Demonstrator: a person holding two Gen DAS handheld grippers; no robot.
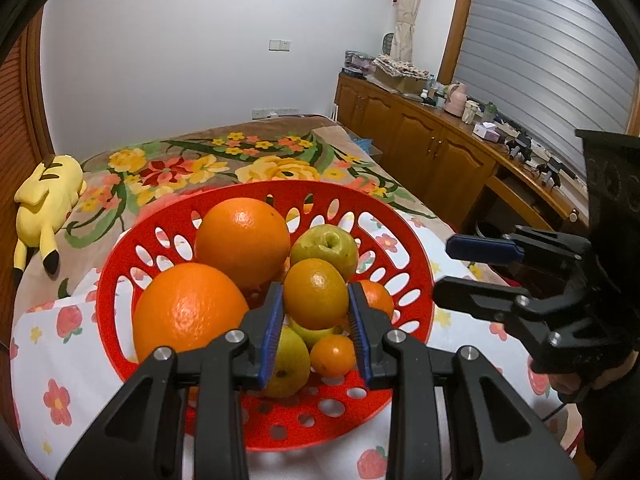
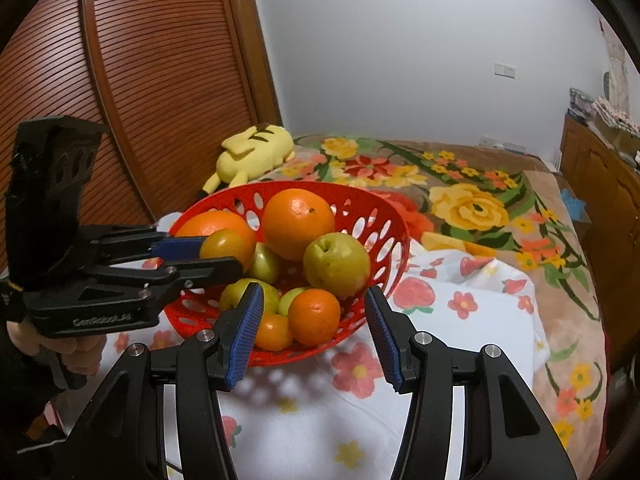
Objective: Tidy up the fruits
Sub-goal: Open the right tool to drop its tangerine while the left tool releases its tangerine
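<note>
A red perforated basket (image 1: 120, 248) (image 2: 280, 186) sits on a flowered cloth on the bed. It holds two large oranges (image 1: 244, 240) (image 2: 298, 218), yellow-green apples (image 1: 325, 245) (image 2: 336, 266) and small oranges (image 1: 333, 355) (image 2: 314, 316). My left gripper (image 1: 315, 289) (image 2: 222, 256) is shut on a small orange (image 1: 316, 300) (image 2: 226, 243) over the basket's near-left side. My right gripper (image 2: 314, 290) (image 1: 445, 270) stands open to the right of the basket, nothing between its blue pads (image 2: 244, 332). Through its gap I see fruit lying in the basket.
A yellow plush toy (image 1: 44, 200) (image 2: 252, 152) lies behind the basket by a slatted wooden door (image 2: 160, 80). A wooden cabinet (image 1: 420, 140) cluttered with small items runs along the bed's right side. A person's hand (image 2: 68, 352) grips the left gripper's handle.
</note>
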